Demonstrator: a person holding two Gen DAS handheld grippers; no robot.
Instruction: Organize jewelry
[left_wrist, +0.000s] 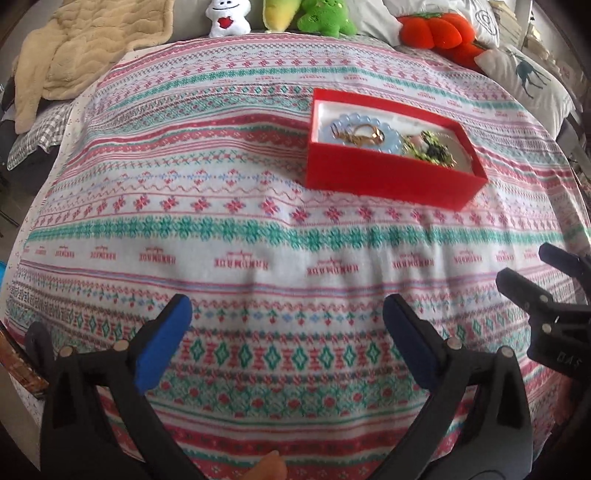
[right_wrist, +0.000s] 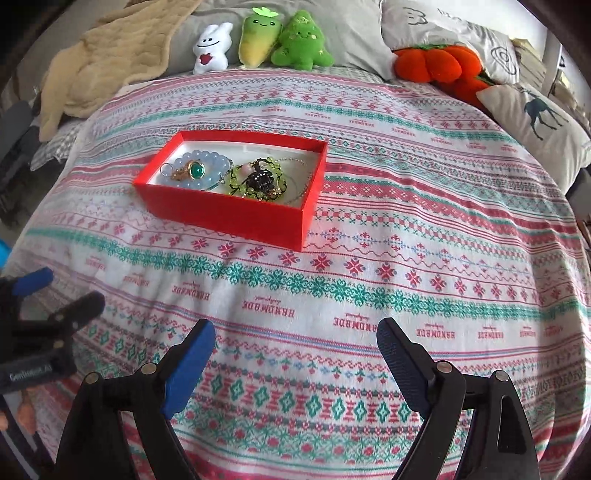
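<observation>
My left tongs (left_wrist: 286, 314) stand spread wide over the patterned bedspread (left_wrist: 221, 229), nothing between the blue pads. My right tongs (right_wrist: 295, 338) are spread nearly as wide and hold nothing either. Each pair pokes into the other's view at the frame edge, cut off there.

One red box (right_wrist: 221, 212) sits on the bed, upper left of centre in the right wrist view and upper right in the left wrist view, well apart from both tongs. Inside it I count one pale blue bead bracelet (right_wrist: 214, 170) on the left with a gold ring bearing a green stone (right_wrist: 196, 169) lying on it, and one green bead bracelet (right_wrist: 240, 181) to the right of it around a dark cluster (right_wrist: 261, 179) I cannot make out. A thin chain (right_wrist: 295, 173) trails toward the box's right end; its far part is hard to follow. In the left wrist view the near wall hides the lower part of the contents.

Along the top edge stand three small plush toys (right_wrist: 212, 48): one white, one yellow-green, one green. One orange plush (right_wrist: 436, 64) lies to the right. A beige blanket (right_wrist: 110, 55) is bunched at upper left, partly cut off.
</observation>
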